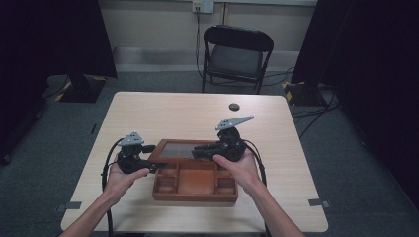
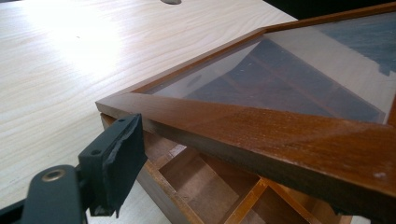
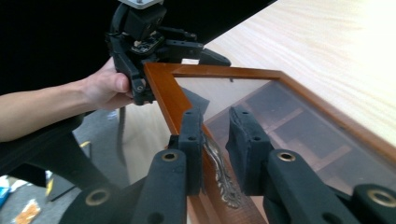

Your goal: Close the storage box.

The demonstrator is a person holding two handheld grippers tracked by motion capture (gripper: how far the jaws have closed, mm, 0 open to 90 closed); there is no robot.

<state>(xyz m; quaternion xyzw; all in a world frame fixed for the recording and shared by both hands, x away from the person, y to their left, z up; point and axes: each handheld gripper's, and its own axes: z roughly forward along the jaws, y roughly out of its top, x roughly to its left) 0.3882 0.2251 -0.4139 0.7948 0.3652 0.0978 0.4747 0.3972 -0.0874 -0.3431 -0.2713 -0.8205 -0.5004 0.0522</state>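
- A wooden box [image 1: 195, 185] with a hinged, glass-paned lid [image 1: 180, 149] sits near the front middle of the light wooden table [image 1: 163, 108]; the lid is raised partway, tilted above the compartments.
- In the high view, the open front part of the box shows several compartments: a wide middle one with smaller ones on either side.
- The left gripper [image 1: 148, 157] is held at the box's left side, at the lid's left corner. In the left gripper view, 1 black pad [image 2: 116, 163] stands just beside the lid's frame edge, at the corner; whether it presses on the wood I cannot tell. The jaws stand wide, with the lid's frame at them.
- The right gripper [image 1: 200, 149] reaches in from the right over the lid's front edge. In the right gripper view, its 2 jaws straddle the lid's front frame [image 3: 175, 100] at a small ornate metal handle [image 3: 219, 170]; the left pad lies against the frame, and the right pad stands a little off the handle, so the grip looks nearly clenched but not fully closed on it.
- In the right gripper view, the left gripper [image 3: 187, 51] and the person's left hand [image 3: 107, 86] appear at the lid's far corner.
- A small dark round object [image 1: 234, 106] lies on the table beyond the box, well apart from it.
- A black folding chair [image 1: 236, 57] stands behind the table.
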